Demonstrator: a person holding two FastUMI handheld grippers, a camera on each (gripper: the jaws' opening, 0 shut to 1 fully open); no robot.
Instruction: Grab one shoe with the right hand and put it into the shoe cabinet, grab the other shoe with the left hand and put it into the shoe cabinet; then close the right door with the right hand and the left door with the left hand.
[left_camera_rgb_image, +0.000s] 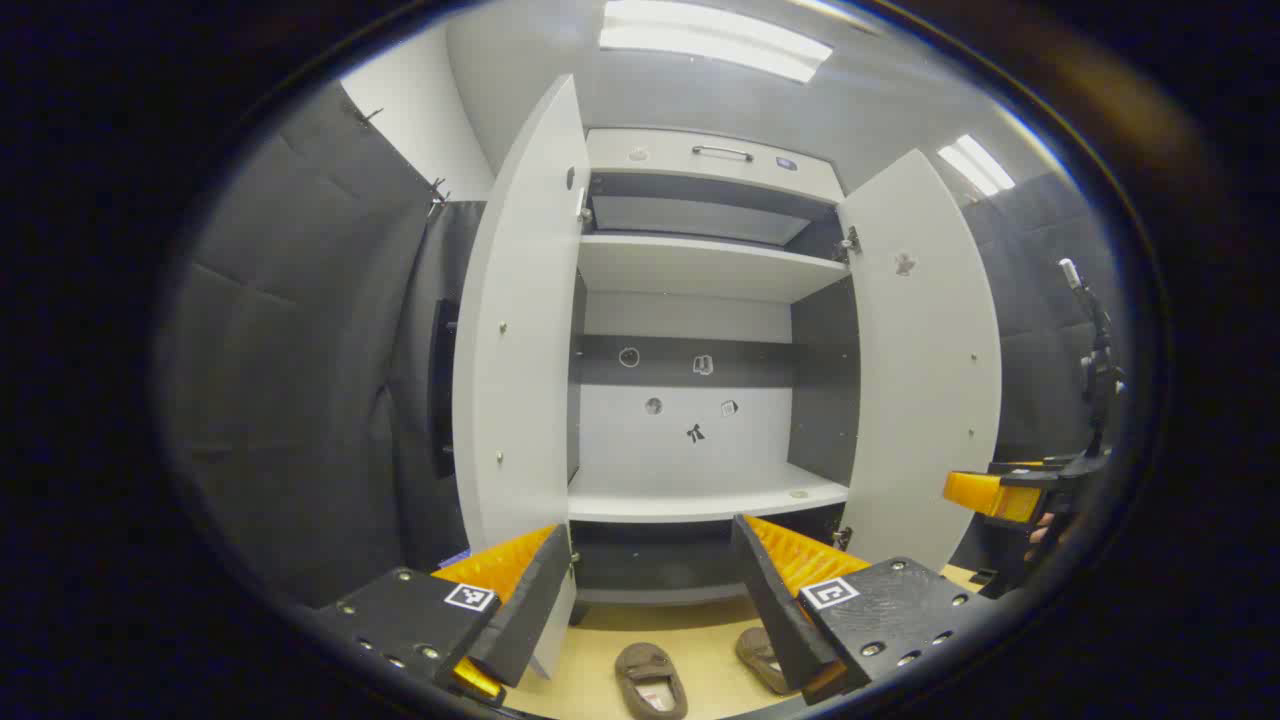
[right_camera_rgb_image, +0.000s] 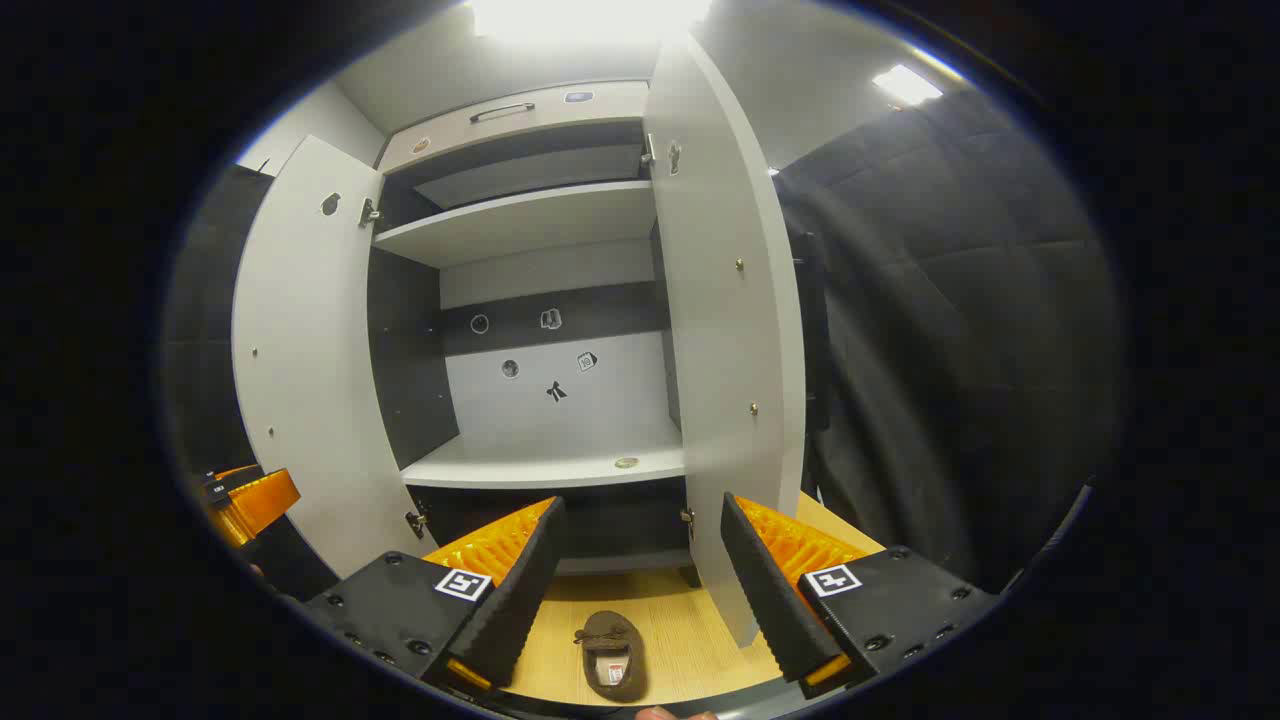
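Both shoes (left_camera_rgb_image: 651, 680) lie on the floor (left_camera_rgb_image: 700, 630) below the spread, empty left gripper (left_camera_rgb_image: 650, 600) and right gripper (right_camera_rgb_image: 635, 590), before the open cabinet (left_camera_rgb_image: 700, 270).

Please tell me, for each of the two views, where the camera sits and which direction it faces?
Left gripper view: rides on the left gripper, facing the open shoe cabinet; its fingers frame two shoes on the floor.
Right gripper view: rides on the right gripper, facing the cabinet beside the right door; one shoe lies below.
Both share the cabinet, both open doors and the shoes.
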